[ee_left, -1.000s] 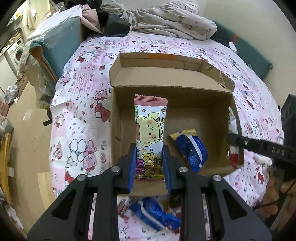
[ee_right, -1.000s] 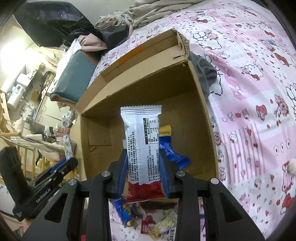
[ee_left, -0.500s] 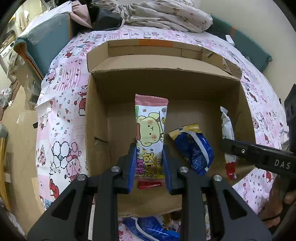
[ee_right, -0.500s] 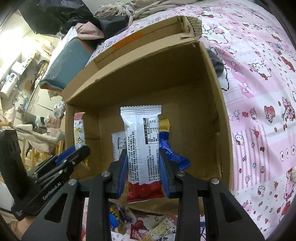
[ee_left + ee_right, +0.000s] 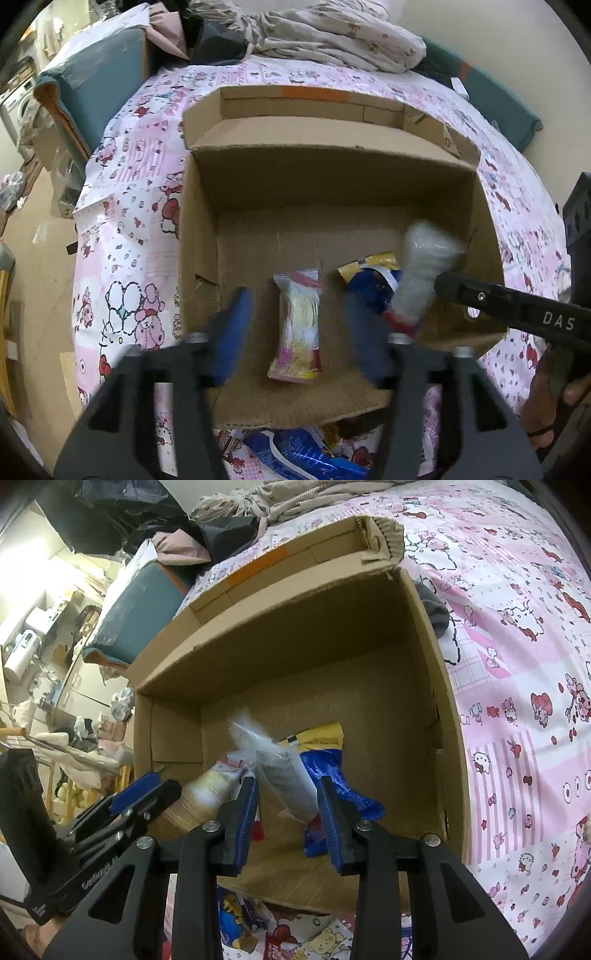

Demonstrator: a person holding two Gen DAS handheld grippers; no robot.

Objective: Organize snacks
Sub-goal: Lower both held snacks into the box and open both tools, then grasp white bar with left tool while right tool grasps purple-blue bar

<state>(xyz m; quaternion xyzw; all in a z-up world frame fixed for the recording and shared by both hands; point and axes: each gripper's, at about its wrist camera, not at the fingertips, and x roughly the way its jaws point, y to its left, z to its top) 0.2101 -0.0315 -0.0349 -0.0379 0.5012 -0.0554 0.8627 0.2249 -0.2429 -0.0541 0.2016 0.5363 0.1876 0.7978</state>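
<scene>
Left wrist view: the left tongs (image 5: 295, 328) stand released, jaws opening, with the pink-and-yellow cartoon-printed snack packet (image 5: 298, 328) between them but clear of both blue pads; the packet is blurred, and appears to be dropping to, or lying on, the floor of the open brown cardboard box (image 5: 332, 192). A blue-and-yellow foil snack bag (image 5: 369, 280) lies on the box floor just to the right. Over it, blurred, tips a white-and-red snack packet (image 5: 421, 280) beside the black finger of the right tongs. The box sits on a bed with a pink cartoon-printed sheet (image 5: 122, 258). Another blue snack bag (image 5: 306, 458) lies on the sheet outside the near wall of the box. Right wrist view: the right tongs (image 5: 288, 805) are also let go, jaws opening; the white-and-red packet (image 5: 284, 775) leans tilted between the pads, blurred, apparently touching neither. The left tongs (image 5: 147, 794) show at the left with the pink-and-yellow packet beside them. More wrapped snacks (image 5: 258, 926) lie on the sheet below the box. Assessment: three snacks are in or entering the box; several remain outside, so the work is partly done.
</scene>
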